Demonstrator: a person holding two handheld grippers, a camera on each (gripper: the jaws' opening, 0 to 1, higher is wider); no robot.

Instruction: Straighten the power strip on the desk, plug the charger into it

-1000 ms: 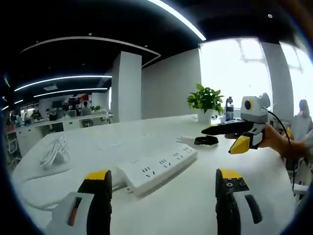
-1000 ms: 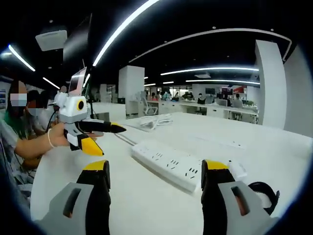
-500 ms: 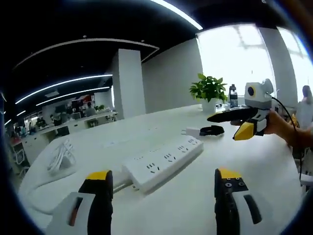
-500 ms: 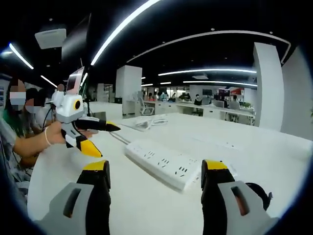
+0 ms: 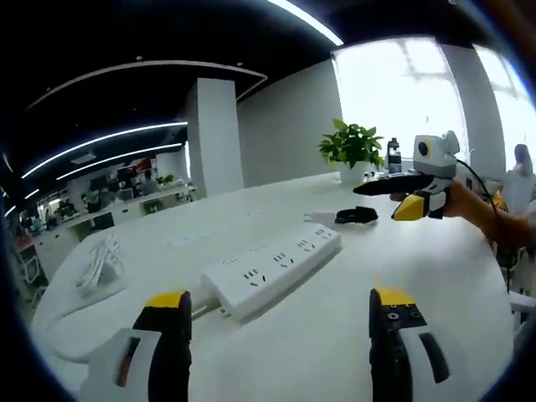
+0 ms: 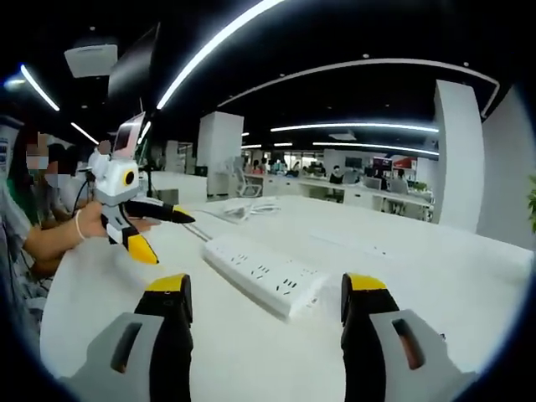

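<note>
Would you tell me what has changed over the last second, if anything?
Nothing was grasped or released. Both cameras drifted a little, so the framing shifted. The left gripper and right gripper remain open and empty above the desk; the power strip and charger lie untouched.

My left claw (image 5: 278, 311) has two black jaws with yellow tips, grey housings below, and small screws on one jaw. My right claw (image 6: 262, 299) looks the same. Seen from the other side, each has a white body, and a thin black cable leaves the right one.
</note>
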